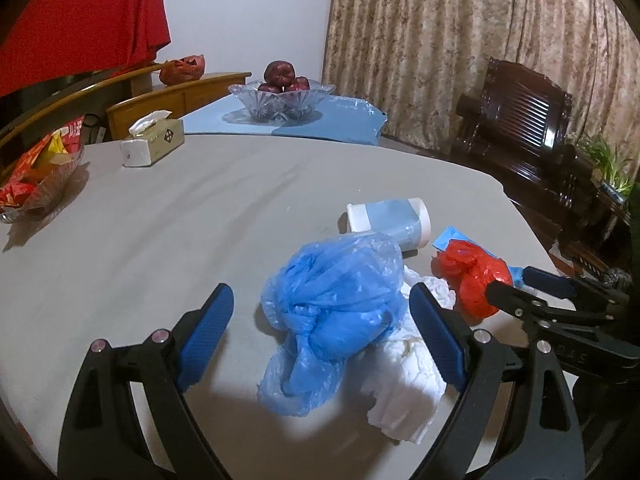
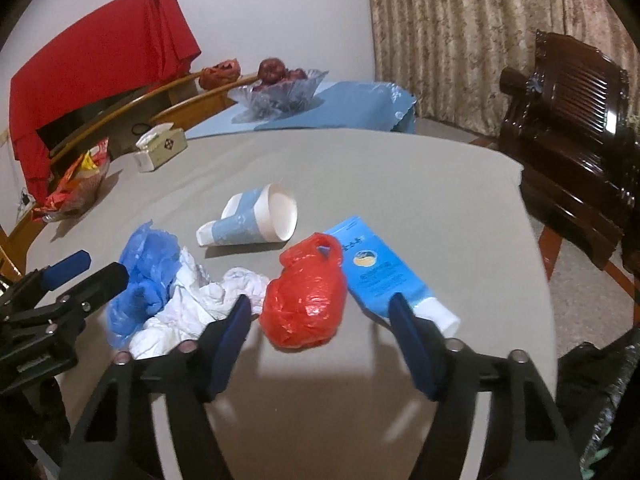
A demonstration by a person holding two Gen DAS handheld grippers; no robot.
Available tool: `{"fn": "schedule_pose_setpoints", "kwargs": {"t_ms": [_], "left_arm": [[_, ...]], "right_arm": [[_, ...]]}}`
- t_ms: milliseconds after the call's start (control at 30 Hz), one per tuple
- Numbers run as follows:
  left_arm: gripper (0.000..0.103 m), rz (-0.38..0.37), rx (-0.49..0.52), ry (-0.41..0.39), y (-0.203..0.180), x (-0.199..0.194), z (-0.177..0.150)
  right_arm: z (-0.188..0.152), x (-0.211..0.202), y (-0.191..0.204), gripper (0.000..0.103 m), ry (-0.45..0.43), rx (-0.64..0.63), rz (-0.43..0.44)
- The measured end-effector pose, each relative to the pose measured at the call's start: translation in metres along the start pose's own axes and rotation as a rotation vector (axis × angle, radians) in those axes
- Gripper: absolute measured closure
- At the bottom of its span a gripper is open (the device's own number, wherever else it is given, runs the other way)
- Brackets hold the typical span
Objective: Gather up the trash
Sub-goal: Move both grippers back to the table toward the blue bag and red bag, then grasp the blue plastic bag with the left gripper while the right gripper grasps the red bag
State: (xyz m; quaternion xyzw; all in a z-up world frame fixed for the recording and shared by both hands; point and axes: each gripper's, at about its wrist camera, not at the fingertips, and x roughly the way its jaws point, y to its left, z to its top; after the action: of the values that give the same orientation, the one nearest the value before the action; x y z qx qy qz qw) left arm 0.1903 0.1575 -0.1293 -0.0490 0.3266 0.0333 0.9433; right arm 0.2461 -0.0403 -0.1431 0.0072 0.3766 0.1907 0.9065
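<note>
1. Left gripper (image 1: 322,320), low centre of the left wrist view: jaws spread wide, nothing held, pads clear of everything.
2. Blue plastic bag (image 1: 336,312), crumpled and knotted, in the gap between those jaws at frame centre, lying on the grey table (image 1: 160,240).
3. White crumpled tissue (image 1: 404,368) under and to the right of the blue bag, reaching past the right-hand pad.
4. Right gripper (image 2: 320,316), low centre of the right wrist view: jaws partly open, gripping nothing, pads not pressing on anything.
5. Red plastic bag (image 2: 306,304), bunched up, at frame centre just ahead of and between the fingertips, apart from both pads.
6. Blue tube with white cap (image 2: 380,272) to the right of the red bag, touching it, cap end behind the right-hand fingertip.
7. Paper cup (image 2: 256,222) tipped on its side, above the red bag toward frame centre, mouth facing right.
8. Tissue box (image 1: 154,142) in the upper left, near the far table edge.
9. Glass bowl of snack packets (image 1: 36,176) at the left edge.
10. Glass bowl of dark red fruit (image 1: 282,96) at upper centre, on a blue cloth beyond the table.
</note>
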Motion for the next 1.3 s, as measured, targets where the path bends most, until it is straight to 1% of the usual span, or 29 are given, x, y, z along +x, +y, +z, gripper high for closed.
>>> {"fn": "schedule_pose_setpoints", "kwargs": {"t_ms": [67, 133, 200, 267, 400, 467, 533, 633, 767, 933, 1133, 1300], "left_arm": [[0.016, -0.005, -0.002, 0.008, 0.0, 0.003, -0.001], [0.016, -0.01, 0.0, 0.016, -0.003, 0.006, -0.002], [0.016, -0.017, 0.001, 0.028, -0.006, 0.011, -0.003], [0.016, -0.019, -0.002, 0.043, -0.007, 0.016, -0.003], [0.017, -0.024, -0.012, 0.069, -0.008, 0.024, -0.004], [0.031, -0.025, -0.019, 0.08, -0.006, 0.027, -0.005], [0.037, -0.033, -0.031, 0.097, -0.003, 0.032, -0.005], [0.042, -0.04, -0.05, 0.104, 0.002, 0.034, -0.005], [0.049, -0.038, -0.074, 0.091, 0.006, 0.028, -0.005], [0.052, -0.031, -0.082, 0.05, 0.009, 0.011, 0.001], [0.053, -0.021, -0.058, 0.002, 0.005, -0.013, 0.009], [0.053, -0.022, -0.039, -0.019, -0.003, -0.029, 0.015]], "right_arm": [[-0.001, 0.005, -0.001, 0.053, 0.018, 0.0, 0.015], [-0.001, 0.009, 0.001, 0.057, 0.03, -0.005, 0.03], [-0.001, 0.012, 0.003, 0.065, 0.044, -0.015, 0.043], [-0.001, 0.013, 0.004, 0.067, 0.046, -0.018, 0.055], [-0.001, 0.01, 0.004, 0.069, 0.04, -0.012, 0.065], [-0.002, 0.007, 0.003, 0.069, 0.035, -0.008, 0.066], [-0.002, 0.004, 0.002, 0.069, 0.03, -0.004, 0.067], [-0.004, -0.001, 0.002, 0.069, 0.025, -0.006, 0.066], [-0.005, -0.008, 0.002, 0.069, 0.015, -0.011, 0.067], [-0.005, -0.023, 0.003, 0.069, -0.011, -0.015, 0.068], [-0.002, -0.046, 0.0, 0.069, -0.051, -0.014, 0.069], [0.004, -0.066, -0.003, 0.069, -0.086, -0.011, 0.071]]}}
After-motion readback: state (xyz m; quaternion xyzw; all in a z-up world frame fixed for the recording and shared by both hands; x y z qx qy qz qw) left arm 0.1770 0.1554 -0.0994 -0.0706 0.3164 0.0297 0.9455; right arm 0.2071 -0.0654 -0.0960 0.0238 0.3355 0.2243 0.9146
